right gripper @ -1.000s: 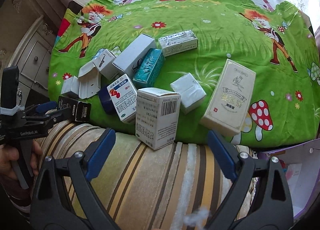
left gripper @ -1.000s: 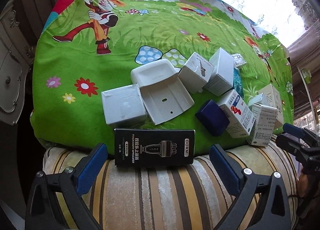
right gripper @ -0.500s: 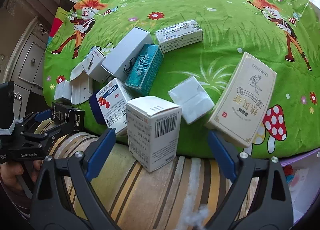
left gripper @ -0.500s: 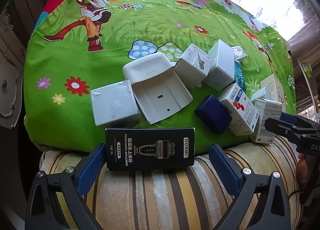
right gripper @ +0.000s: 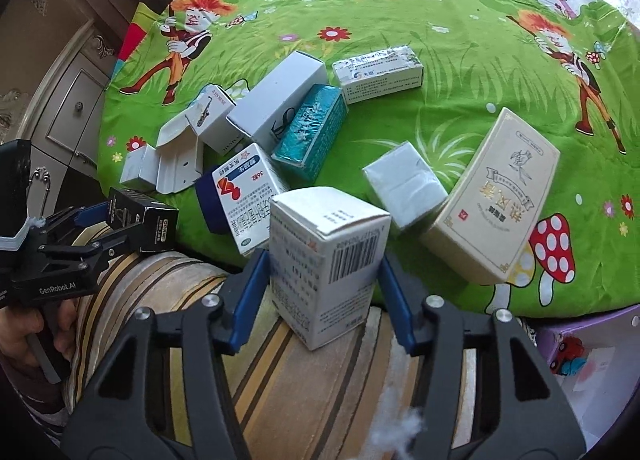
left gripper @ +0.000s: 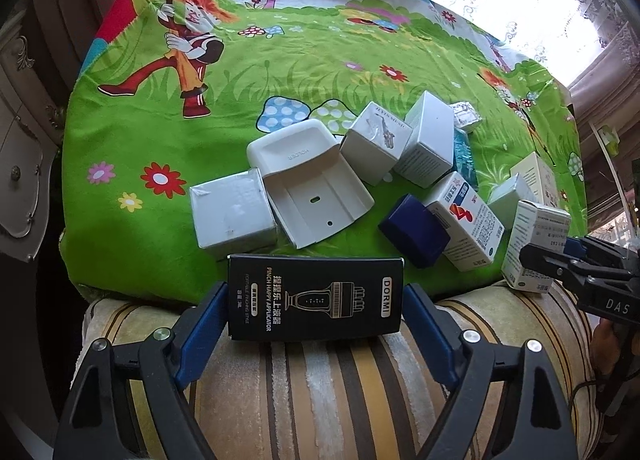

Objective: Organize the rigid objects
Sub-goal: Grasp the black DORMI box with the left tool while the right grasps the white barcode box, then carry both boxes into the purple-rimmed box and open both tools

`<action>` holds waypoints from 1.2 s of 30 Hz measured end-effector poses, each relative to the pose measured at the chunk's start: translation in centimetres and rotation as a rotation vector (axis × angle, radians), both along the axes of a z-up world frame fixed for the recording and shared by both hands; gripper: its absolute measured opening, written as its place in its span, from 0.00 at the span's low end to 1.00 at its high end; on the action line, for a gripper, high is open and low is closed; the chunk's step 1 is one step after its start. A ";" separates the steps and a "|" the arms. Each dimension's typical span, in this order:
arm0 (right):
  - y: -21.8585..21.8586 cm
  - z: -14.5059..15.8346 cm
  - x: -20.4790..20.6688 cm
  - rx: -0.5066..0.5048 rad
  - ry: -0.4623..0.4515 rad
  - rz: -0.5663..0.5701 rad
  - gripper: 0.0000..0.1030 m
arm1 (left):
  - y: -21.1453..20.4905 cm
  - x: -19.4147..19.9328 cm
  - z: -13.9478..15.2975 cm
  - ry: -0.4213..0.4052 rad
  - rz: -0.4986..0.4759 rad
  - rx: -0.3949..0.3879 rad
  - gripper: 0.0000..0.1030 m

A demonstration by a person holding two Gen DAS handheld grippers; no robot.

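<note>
Squeezing looks like the step for both: the left claw [left gripper: 316,324] has its pads against the ends of the black box [left gripper: 315,297] on the striped cushion [left gripper: 320,388], and the right claw [right gripper: 324,288] is pinched on the white box [right gripper: 326,260] at the edge of the green sheet [right gripper: 440,20]. I'd lift straight up so neighbours don't get dragged. Can't see either box's underside, and the pile's far labels are unreadable.

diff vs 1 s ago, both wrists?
Both grippers advanced and closed: the left gripper now brackets the black DORMI box, and the right gripper brackets the white barcode box. Contact looks likely, grip unconfirmed. The other boxes on the green cloth stayed put.
</note>
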State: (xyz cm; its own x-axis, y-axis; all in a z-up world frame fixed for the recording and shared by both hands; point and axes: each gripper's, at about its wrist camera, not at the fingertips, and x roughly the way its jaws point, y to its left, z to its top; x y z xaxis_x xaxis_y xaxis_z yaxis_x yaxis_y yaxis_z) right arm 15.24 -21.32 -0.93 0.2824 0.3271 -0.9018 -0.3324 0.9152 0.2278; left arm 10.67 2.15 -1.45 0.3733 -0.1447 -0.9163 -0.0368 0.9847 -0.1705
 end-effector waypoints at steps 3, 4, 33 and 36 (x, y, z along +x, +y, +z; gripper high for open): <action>-0.3 1.2 -1.2 -0.004 -0.056 -0.005 0.58 | -0.1 -0.6 1.1 -0.037 0.000 0.007 0.84; -0.5 1.6 -1.6 -0.003 -0.072 -0.008 0.58 | -0.2 -0.8 1.6 -0.052 -0.004 -0.001 0.84; -19.7 8.9 -12.7 0.005 -0.299 -0.400 0.58 | -20.8 -4.1 9.3 -0.215 -0.482 -0.048 0.84; -22.3 8.3 -13.9 -0.039 -0.296 -0.463 0.58 | -23.5 -4.5 9.8 -0.226 -0.552 -0.047 0.84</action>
